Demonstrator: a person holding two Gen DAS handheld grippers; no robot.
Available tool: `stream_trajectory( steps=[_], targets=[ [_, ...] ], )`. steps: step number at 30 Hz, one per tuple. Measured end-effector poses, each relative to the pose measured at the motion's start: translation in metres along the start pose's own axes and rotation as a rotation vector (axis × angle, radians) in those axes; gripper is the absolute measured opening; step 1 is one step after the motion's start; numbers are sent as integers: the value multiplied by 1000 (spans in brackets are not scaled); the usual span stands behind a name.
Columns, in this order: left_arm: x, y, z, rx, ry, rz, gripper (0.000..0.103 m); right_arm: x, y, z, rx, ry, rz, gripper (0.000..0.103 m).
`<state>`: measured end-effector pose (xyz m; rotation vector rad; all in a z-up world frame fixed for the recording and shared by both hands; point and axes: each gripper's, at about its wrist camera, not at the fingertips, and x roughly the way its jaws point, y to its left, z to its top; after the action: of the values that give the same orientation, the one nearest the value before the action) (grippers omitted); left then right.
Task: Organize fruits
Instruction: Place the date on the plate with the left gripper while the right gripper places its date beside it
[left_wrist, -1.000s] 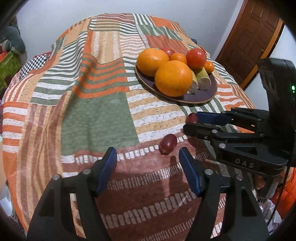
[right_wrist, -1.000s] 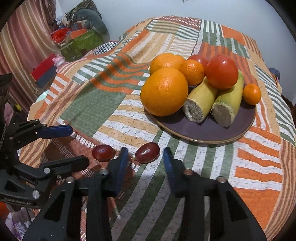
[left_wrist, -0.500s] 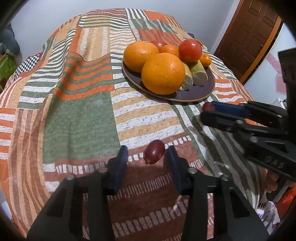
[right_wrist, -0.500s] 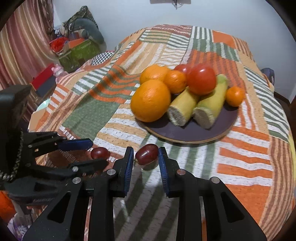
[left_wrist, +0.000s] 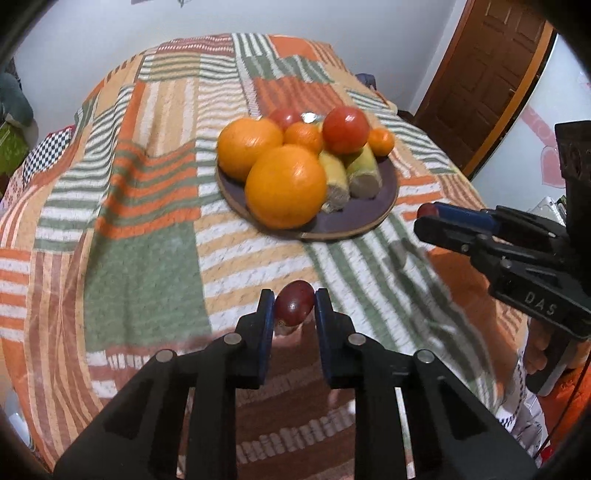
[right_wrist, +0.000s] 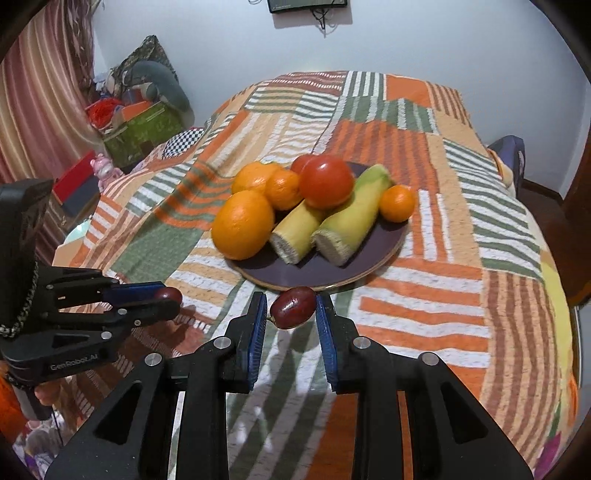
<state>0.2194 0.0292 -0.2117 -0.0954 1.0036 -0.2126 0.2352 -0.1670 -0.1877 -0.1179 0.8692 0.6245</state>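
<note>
Between our left gripper's (left_wrist: 294, 306) fingers: one dark red grape (left_wrist: 294, 302), pinched, clear of the bedspread (left_wrist: 140, 266). Between our right gripper's (right_wrist: 291, 308) fingers: second grape (right_wrist: 293, 307), likewise pinched. Ahead of both: plate (right_wrist: 317, 273) heaped with oranges, tomatoes, corn. Handling, we judge: light squeeze, release low onto bare plate. Pose: both grippers level, fingers pointing forward at plate

Both grippers are black plastic with blue ribbed finger pads and silver screws. The left gripper (left_wrist: 294, 308) reads "GenRobot.AI"; the right gripper (right_wrist: 291, 308) reads "DAS".
</note>
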Motion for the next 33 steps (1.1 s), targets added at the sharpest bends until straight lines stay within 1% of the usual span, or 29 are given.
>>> stream_trajectory(
  steps=[10, 15, 20, 24, 26, 31, 33],
  targets=[
    [3, -26, 37, 30, -54, -10, 22, -10, -16, 13, 12, -52, -9, 25],
    [15, -35, 47, 43, -49, -13, 22, -6, -20, 17, 14, -57, -7, 25],
    [30, -43, 52, 79, -36, 12, 22, 5, -23, 19, 11, -43, -4, 25],
    [38, -43, 53, 77, -26, 3, 21, 16, -26, 19, 12, -21, 7, 25],
    [43, -43, 54, 78, -19, 16, 21, 23, -28, 19, 16, -6, 6, 25],
    [51, -38, 54, 65, -5, 9, 21, 36, -35, 18, 45, 27, 40, 25],
    [54, -38, 53, 61, -3, 9, 21, 40, -35, 17, 44, 36, 39, 25]
  ],
)
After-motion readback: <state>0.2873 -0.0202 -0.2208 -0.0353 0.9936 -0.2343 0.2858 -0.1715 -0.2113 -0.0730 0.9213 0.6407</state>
